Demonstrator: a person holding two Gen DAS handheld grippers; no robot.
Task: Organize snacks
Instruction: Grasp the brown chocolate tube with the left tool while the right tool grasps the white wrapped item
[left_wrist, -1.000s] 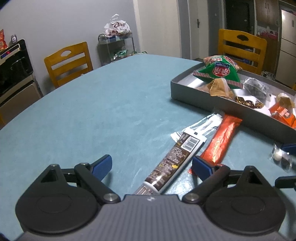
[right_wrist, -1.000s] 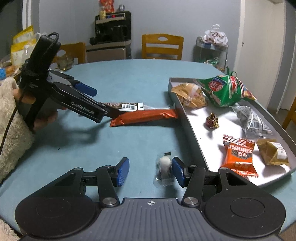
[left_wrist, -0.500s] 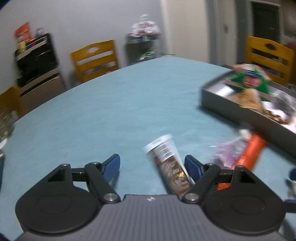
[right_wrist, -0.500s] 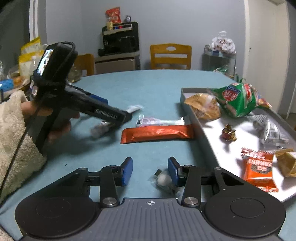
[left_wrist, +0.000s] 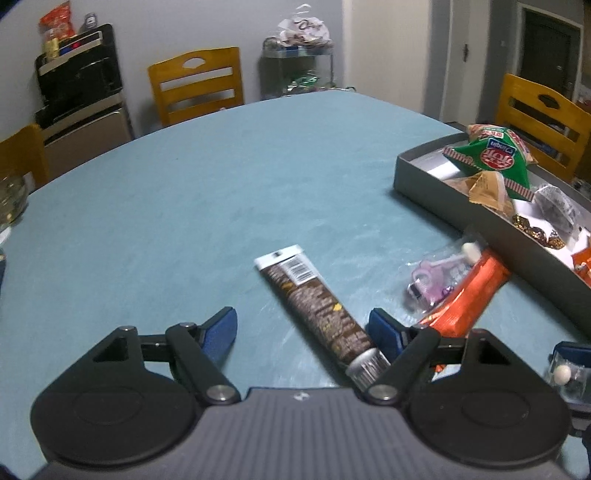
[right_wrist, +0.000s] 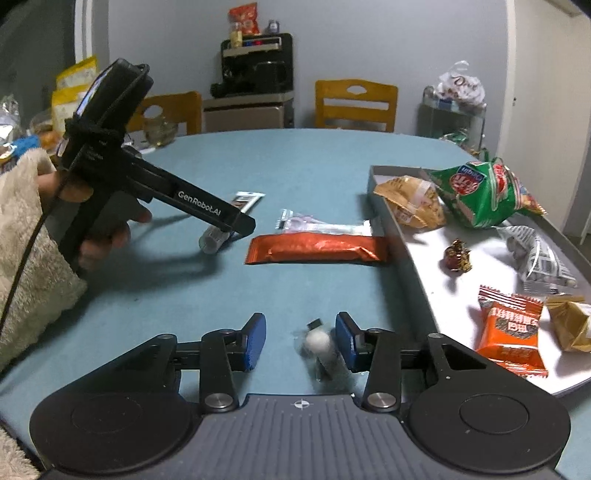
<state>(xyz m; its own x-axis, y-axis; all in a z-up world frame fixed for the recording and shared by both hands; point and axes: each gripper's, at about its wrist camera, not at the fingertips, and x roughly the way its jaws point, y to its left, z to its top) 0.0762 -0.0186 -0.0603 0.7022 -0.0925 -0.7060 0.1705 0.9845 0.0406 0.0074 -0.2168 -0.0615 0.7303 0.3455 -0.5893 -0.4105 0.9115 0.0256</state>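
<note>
A brown tube (left_wrist: 314, 306) lies on the teal table (left_wrist: 221, 177) between the fingers of my open left gripper (left_wrist: 301, 328), its cap end against the right finger (left_wrist: 384, 332). In the right wrist view the left gripper (right_wrist: 240, 225) tilts down over the tube (right_wrist: 212, 240). My right gripper (right_wrist: 301, 341) is open around a small clear-wrapped white candy (right_wrist: 319, 343), which sits close to the right finger (right_wrist: 345, 345). An orange bar (right_wrist: 317, 249) and a clear packet (right_wrist: 321, 226) lie beside the grey tray (right_wrist: 406, 236).
The tray holds a green bag (right_wrist: 484, 195), a tan packet (right_wrist: 410, 205), a foil sweet (right_wrist: 458, 256), a silver pack (right_wrist: 539, 258) and an orange packet (right_wrist: 511, 332). Yellow chairs (right_wrist: 354, 105) and a dark appliance (right_wrist: 256, 66) stand behind the table. A person's fleece sleeve (right_wrist: 22, 258) is at left.
The brown tube has swung away from the orange bar, its cap end now at the left gripper's right finger. The right gripper's fingers have narrowed around the white candy.
</note>
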